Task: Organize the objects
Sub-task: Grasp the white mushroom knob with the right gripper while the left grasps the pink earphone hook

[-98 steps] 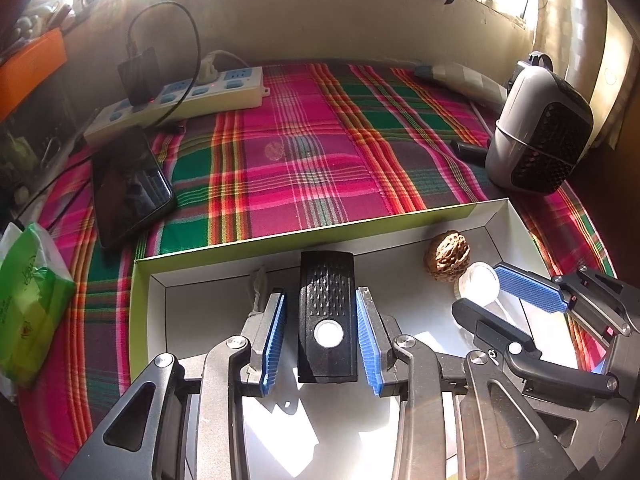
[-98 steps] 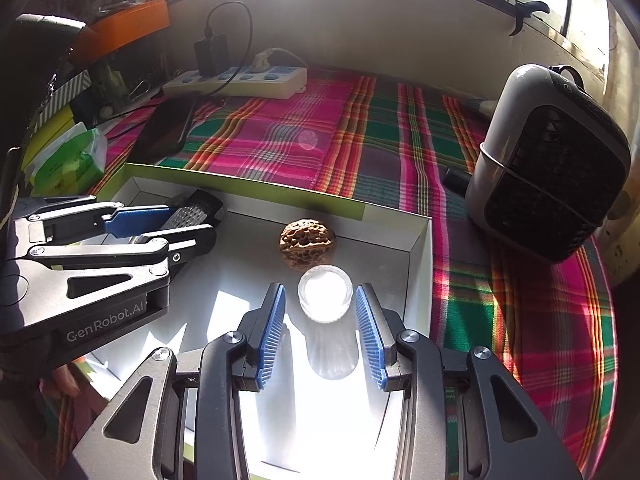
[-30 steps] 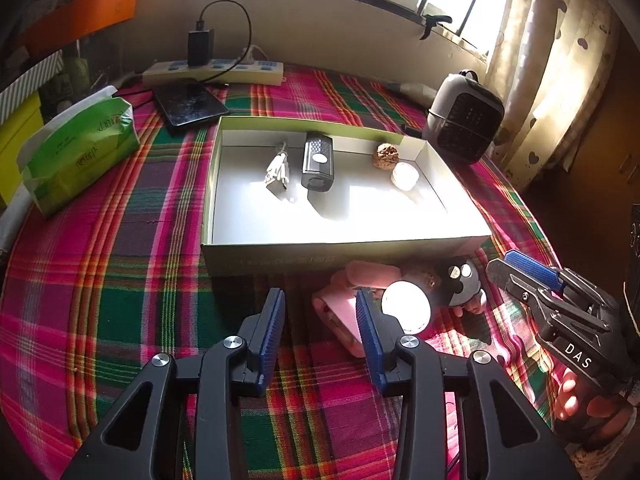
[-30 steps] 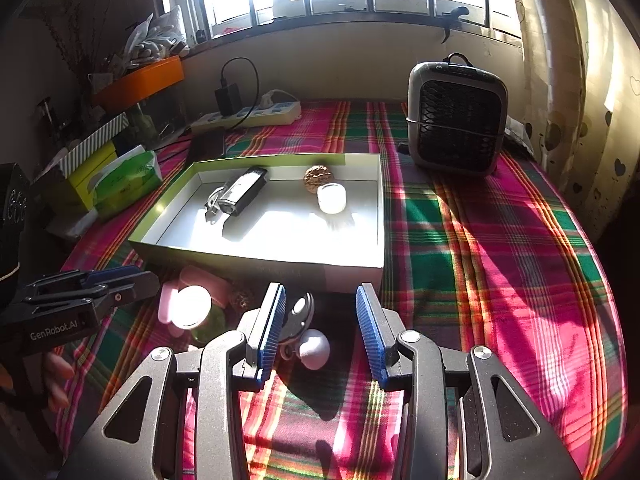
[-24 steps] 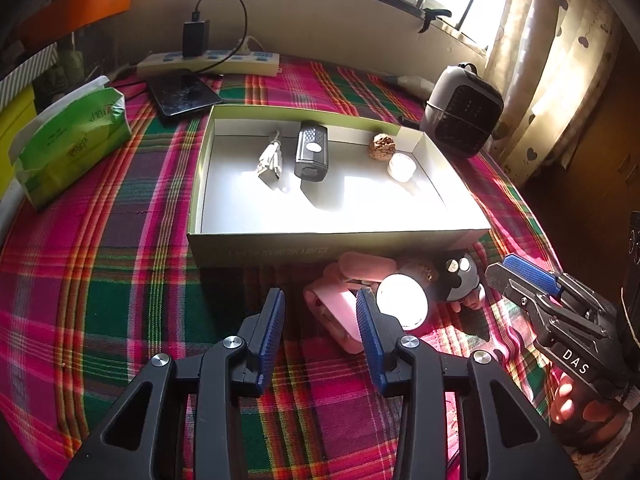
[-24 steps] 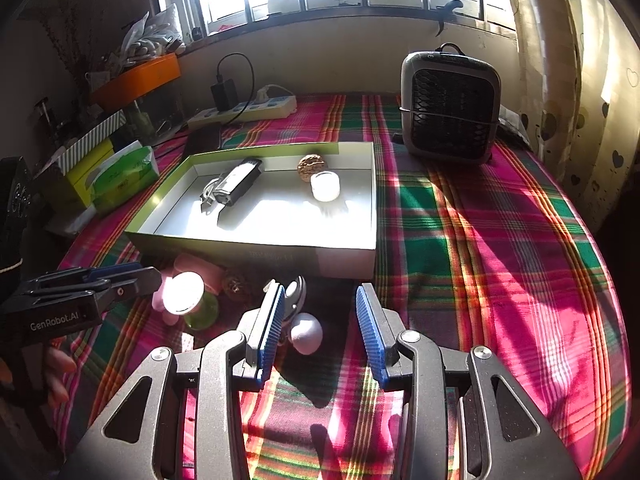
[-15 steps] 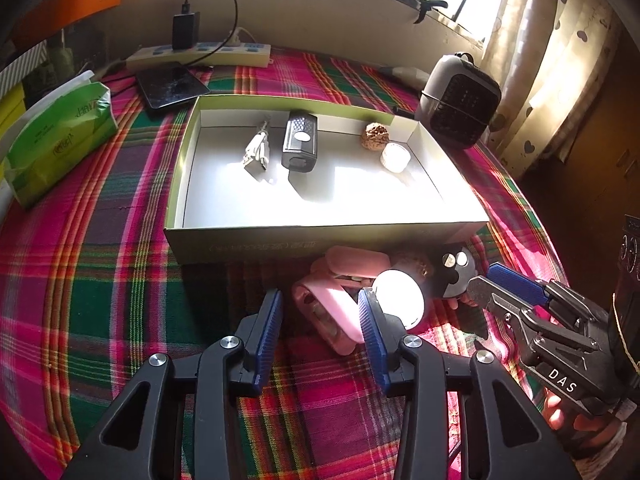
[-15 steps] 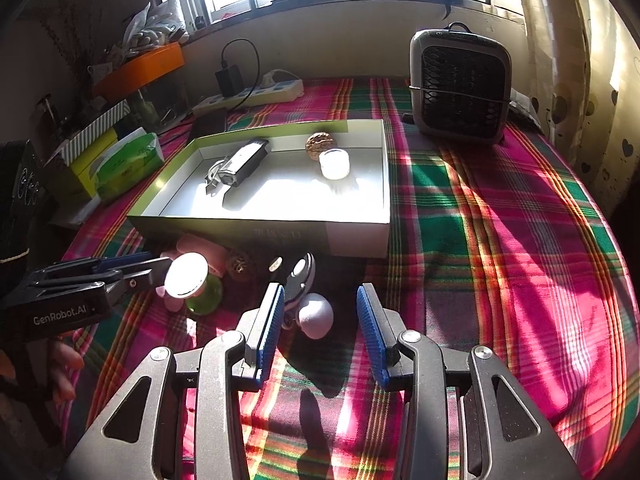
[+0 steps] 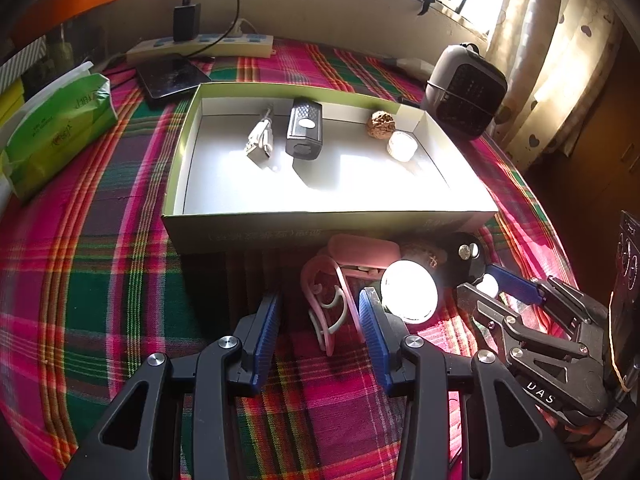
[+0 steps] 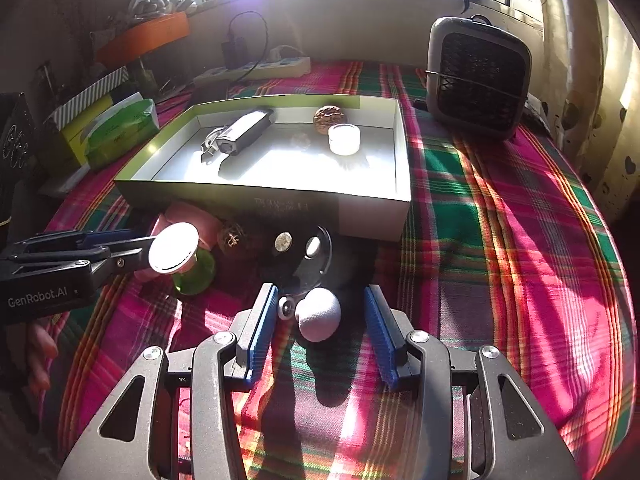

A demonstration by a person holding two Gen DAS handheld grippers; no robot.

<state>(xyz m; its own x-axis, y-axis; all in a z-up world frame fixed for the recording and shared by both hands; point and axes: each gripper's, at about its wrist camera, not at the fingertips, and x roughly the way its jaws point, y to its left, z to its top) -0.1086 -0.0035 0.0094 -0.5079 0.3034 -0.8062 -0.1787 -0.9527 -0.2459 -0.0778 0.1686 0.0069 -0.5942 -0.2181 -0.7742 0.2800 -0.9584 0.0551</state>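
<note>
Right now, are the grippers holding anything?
No. The left gripper is open around the pink clip; the right gripper is open around the white ball.

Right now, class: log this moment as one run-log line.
left gripper: open, around pink plastic clip | right gripper: open, around white foam ball | green-rimmed white box: four items inside

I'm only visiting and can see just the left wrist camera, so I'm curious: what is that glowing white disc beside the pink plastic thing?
Observer: In the right wrist view it is the white lid of a small green bottle, lit by the sun.
Operator: Is the other claw gripping anything?
Observer: No. The right claw is open, and a white ball lies loose on the cloth inside its gap.
</note>
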